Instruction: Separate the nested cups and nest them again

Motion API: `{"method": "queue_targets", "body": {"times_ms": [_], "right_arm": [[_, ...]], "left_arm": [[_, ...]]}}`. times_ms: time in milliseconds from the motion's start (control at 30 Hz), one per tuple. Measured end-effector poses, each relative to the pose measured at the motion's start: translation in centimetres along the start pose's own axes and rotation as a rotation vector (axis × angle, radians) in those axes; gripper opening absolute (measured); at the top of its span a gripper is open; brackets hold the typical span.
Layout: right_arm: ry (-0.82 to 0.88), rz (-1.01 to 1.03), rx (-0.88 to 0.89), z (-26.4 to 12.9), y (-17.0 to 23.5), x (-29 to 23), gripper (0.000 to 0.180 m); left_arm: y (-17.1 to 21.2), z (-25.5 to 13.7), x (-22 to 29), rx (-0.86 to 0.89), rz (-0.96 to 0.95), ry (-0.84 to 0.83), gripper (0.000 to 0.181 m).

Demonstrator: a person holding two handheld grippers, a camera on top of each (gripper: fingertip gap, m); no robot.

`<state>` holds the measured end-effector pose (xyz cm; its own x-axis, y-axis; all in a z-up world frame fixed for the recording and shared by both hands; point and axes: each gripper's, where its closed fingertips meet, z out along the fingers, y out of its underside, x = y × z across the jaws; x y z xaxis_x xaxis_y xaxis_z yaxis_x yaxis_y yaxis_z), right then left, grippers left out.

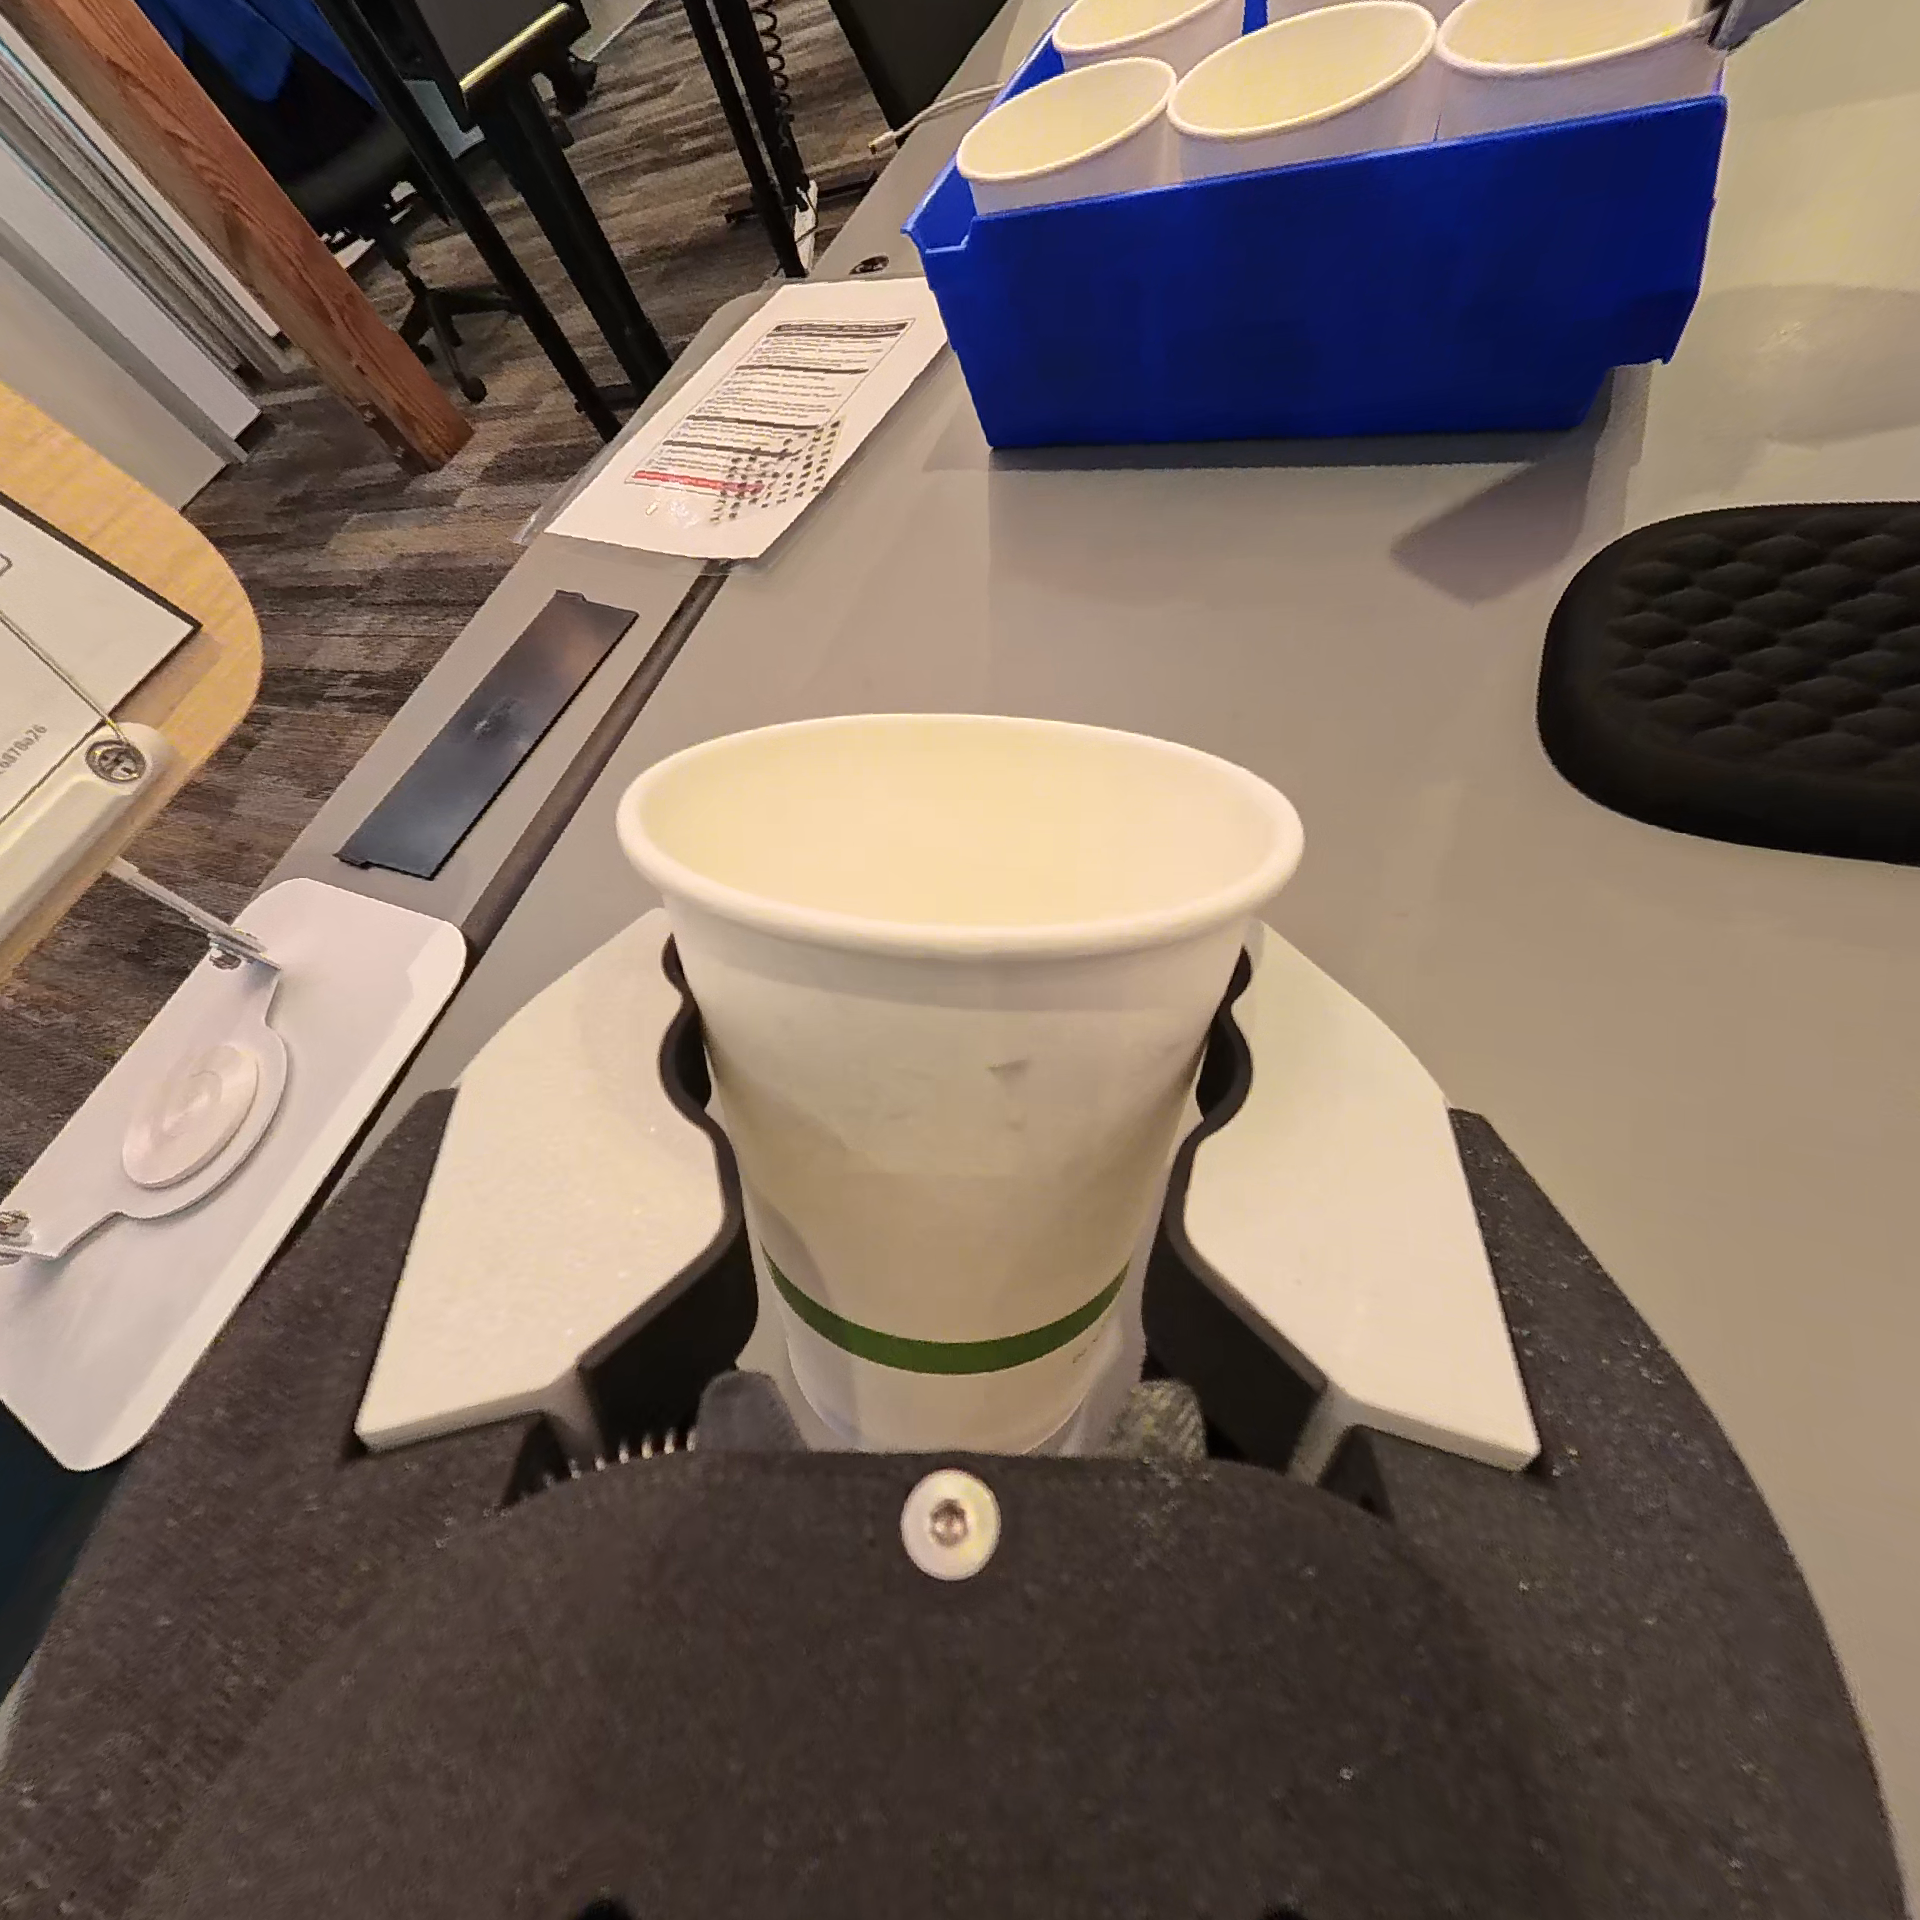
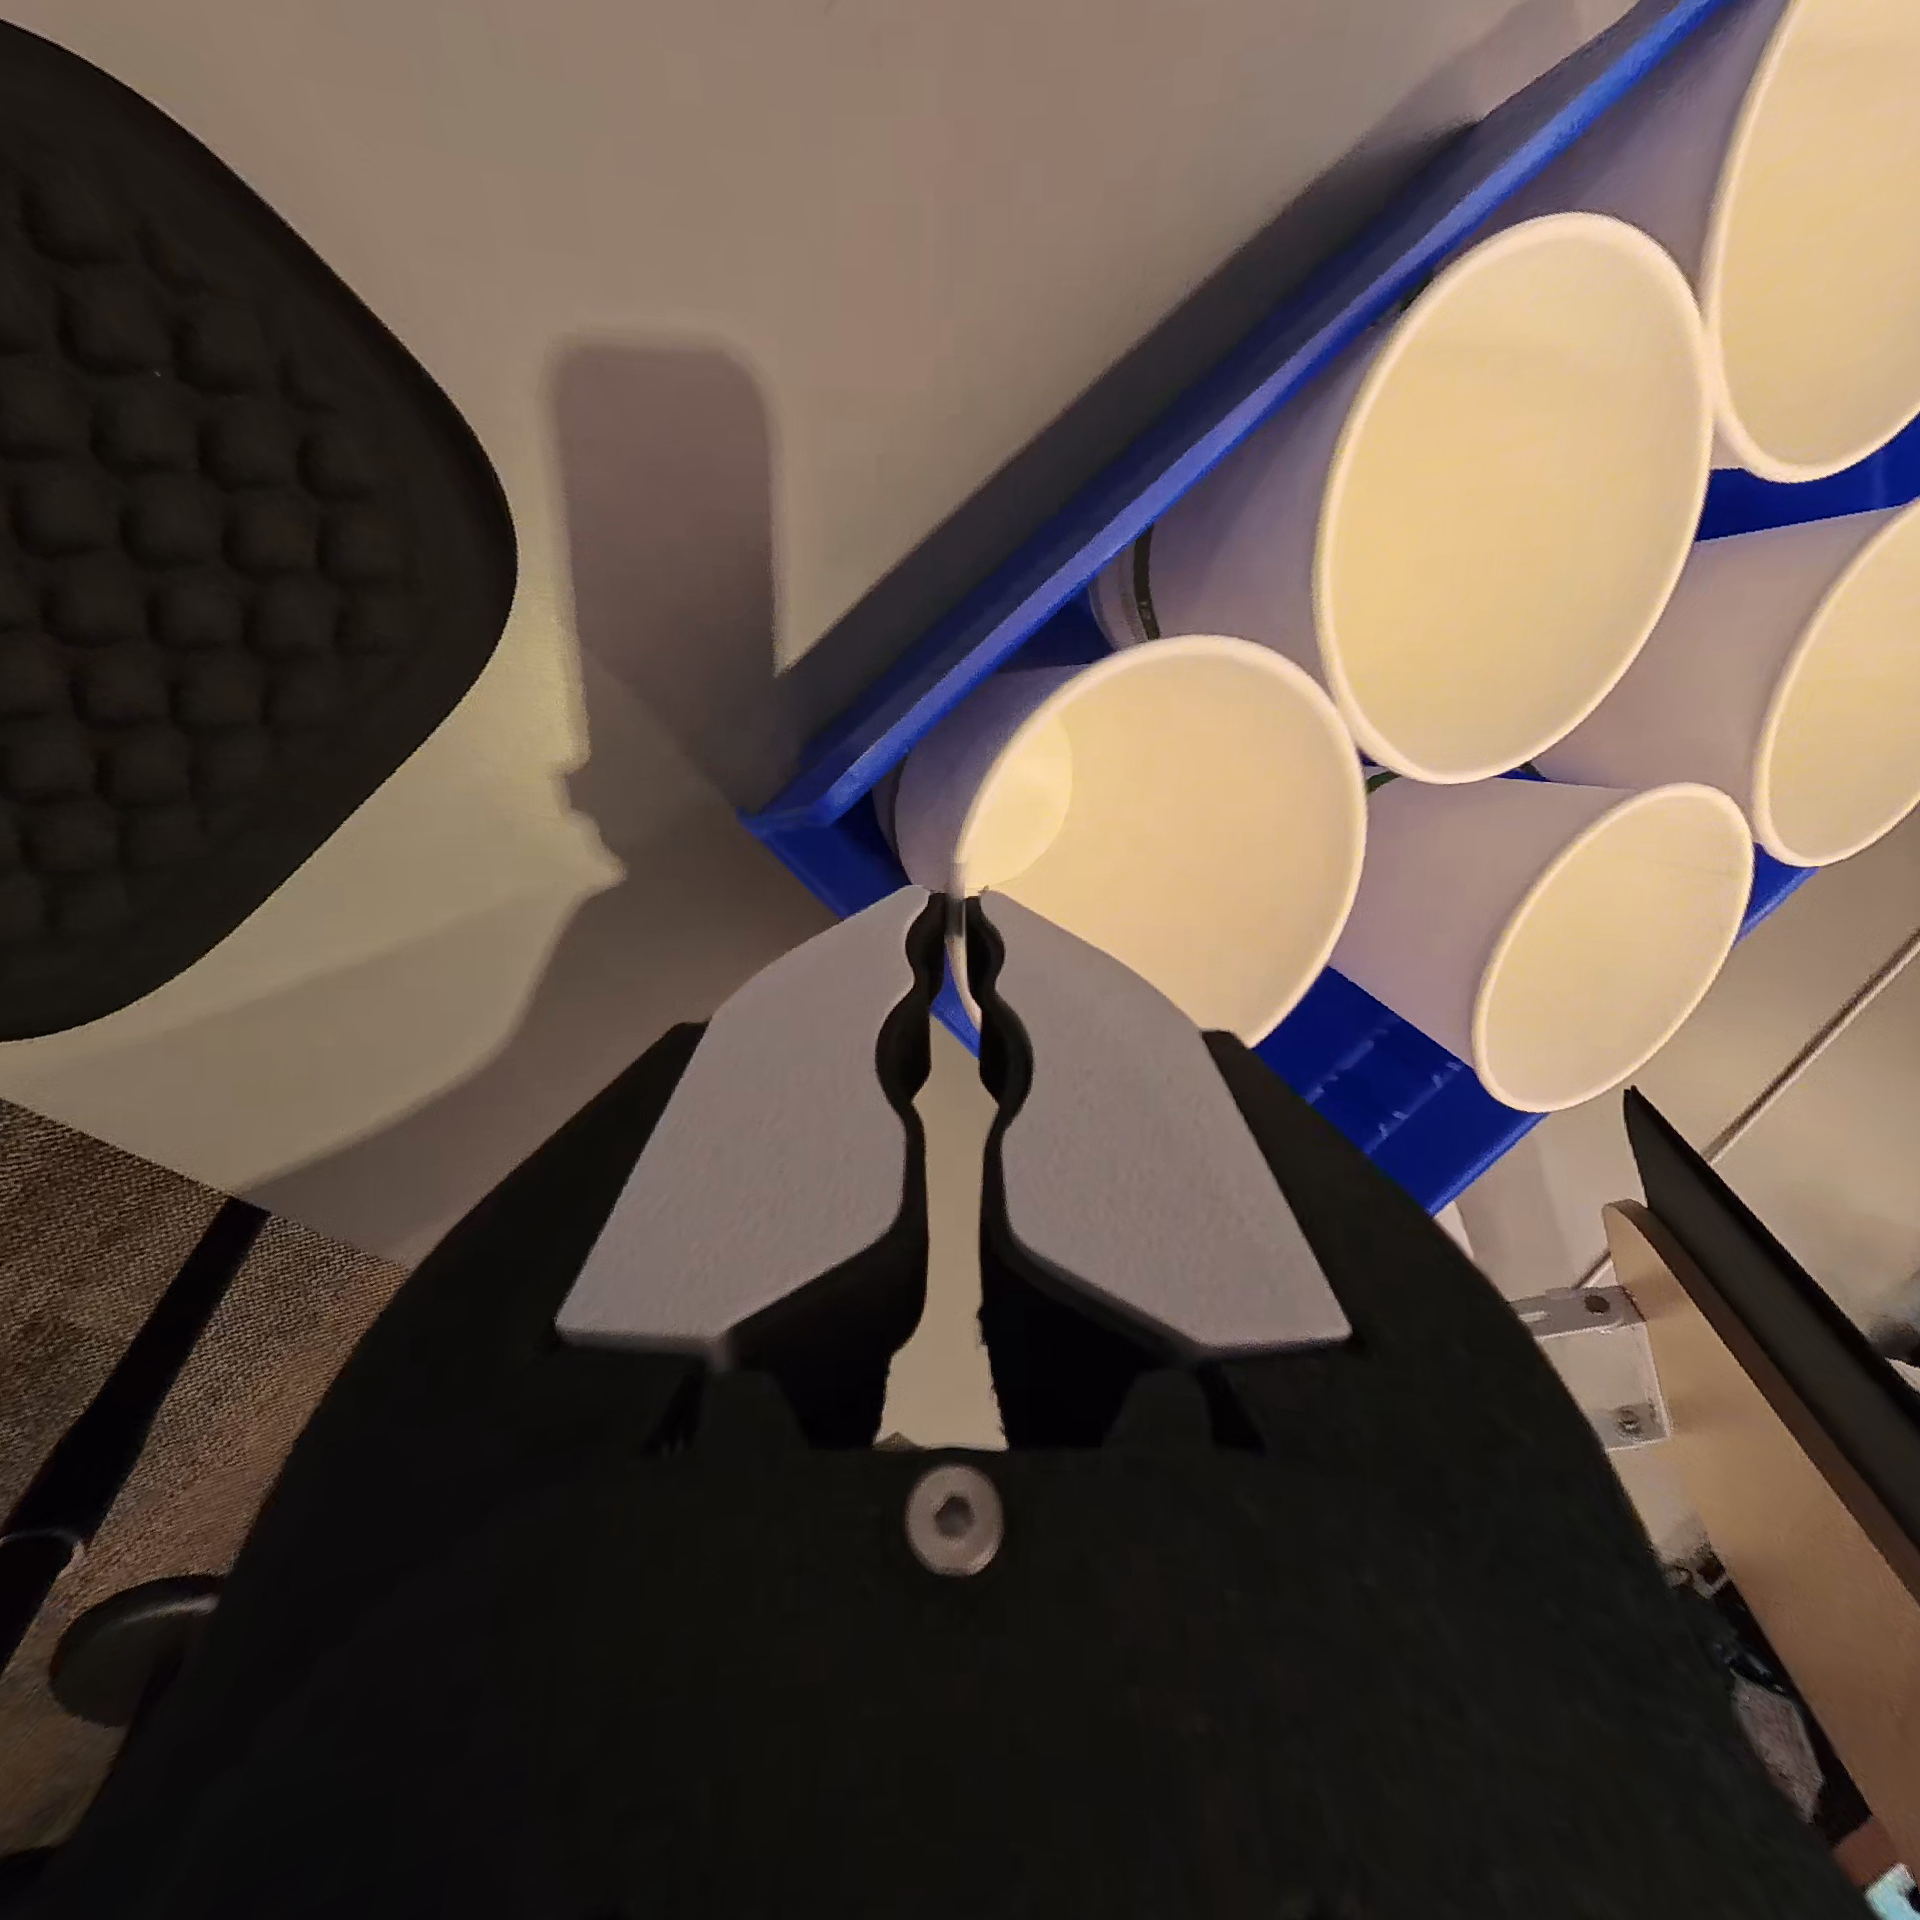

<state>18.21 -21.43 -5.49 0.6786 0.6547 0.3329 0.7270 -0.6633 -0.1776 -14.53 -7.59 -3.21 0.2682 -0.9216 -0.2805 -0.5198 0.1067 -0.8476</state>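
My left gripper (image 1: 956, 997) is shut on the body of a white paper cup (image 1: 951, 1122) with a green band near its base. It holds the cup upright over the grey table (image 1: 1143, 675). My right gripper (image 2: 954, 914) is shut on the rim of another white paper cup (image 2: 1153, 831), which sits at the near corner of a blue bin (image 2: 1226, 447). Several more white cups (image 2: 1507, 499) stand in that bin. The bin (image 1: 1299, 301) and its cups (image 1: 1299, 94) also show at the far right of the left wrist view.
A black honeycomb-textured pad (image 1: 1745, 675) lies on the table to the right, also seen in the right wrist view (image 2: 208, 540). A laminated printed sheet (image 1: 758, 416) lies by the table's left edge. A white plate (image 1: 197, 1143) is fixed at the near left corner.
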Motion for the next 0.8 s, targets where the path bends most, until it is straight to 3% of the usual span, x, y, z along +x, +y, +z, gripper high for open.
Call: {"method": "queue_targets", "body": {"times_ms": [100,200,367,433,600,800], "right_arm": [[0.029,0.005,0.023,-0.7,-0.4,0.5,0.017],[0.067,-0.011,0.103,-2.9,-2.9,0.7,0.018],[0.107,-0.139,0.435,-8.1,-14.7,-3.3,0.012],[0.019,-0.18,0.594,-9.5,-20.0,-7.4,0.011],[-0.169,-0.276,0.746,-9.4,-27.6,-14.5,0.013],[-0.234,-0.3,0.727,-7.1,-31.0,-16.3,0.016]], "left_arm": [[-0.1,0.0,0.0,0.002,0.0,0.001,0.093],[-0.1,0.0,0.0,0.006,-0.005,0.002,0.093],[-0.1,0.2,0.3,0.005,0.001,0.004,0.093],[-0.1,0.2,0.5,0.006,0.002,0.009,0.093],[-0.6,-0.1,0.9,0.018,0.012,0.018,0.093],[-1.0,-0.4,1.0,0.028,0.018,0.017,0.093]]}}
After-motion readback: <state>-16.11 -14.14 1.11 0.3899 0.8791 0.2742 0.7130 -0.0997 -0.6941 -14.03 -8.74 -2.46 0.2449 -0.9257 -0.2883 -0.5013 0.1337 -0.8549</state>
